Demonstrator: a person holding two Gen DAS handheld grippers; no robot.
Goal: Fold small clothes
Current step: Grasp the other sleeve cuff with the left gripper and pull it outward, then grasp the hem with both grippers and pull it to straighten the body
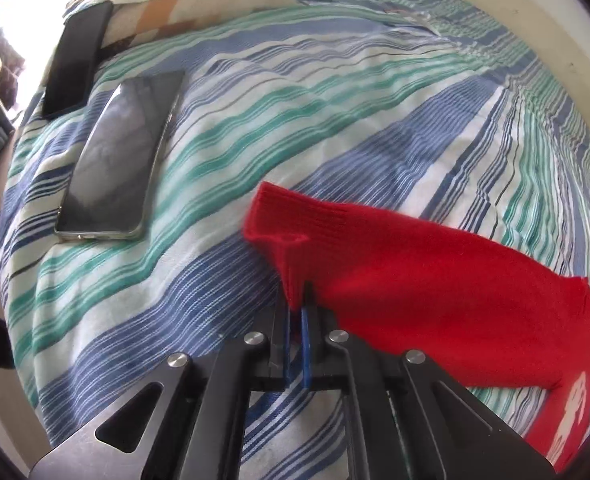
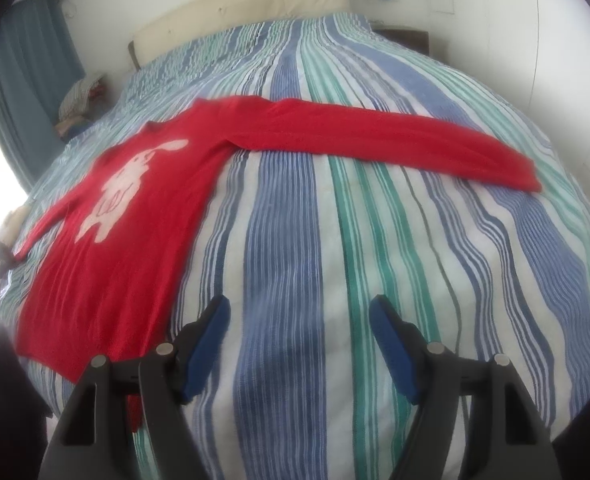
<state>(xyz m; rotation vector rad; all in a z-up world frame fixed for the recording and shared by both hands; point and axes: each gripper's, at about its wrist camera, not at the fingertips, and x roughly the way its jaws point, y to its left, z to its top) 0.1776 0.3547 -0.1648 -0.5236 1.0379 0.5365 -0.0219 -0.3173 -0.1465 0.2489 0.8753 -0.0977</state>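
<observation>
A small red knit sweater (image 2: 107, 240) with a white rabbit figure lies flat on the striped bed cover (image 2: 295, 240). One long sleeve (image 2: 395, 140) stretches out to the right in the right wrist view. My left gripper (image 1: 297, 300) is shut on the cuff end of the other red sleeve (image 1: 415, 280) and holds it slightly lifted off the cover. My right gripper (image 2: 299, 320) is open and empty, just above the bare cover, right of the sweater's lower hem.
Two dark phones (image 1: 119, 156) (image 1: 75, 56) lie on the cover at the left in the left wrist view, near a patterned pillow (image 1: 183, 4). A cream headboard (image 2: 235, 4), a blue curtain (image 2: 23, 80) and white walls ring the bed.
</observation>
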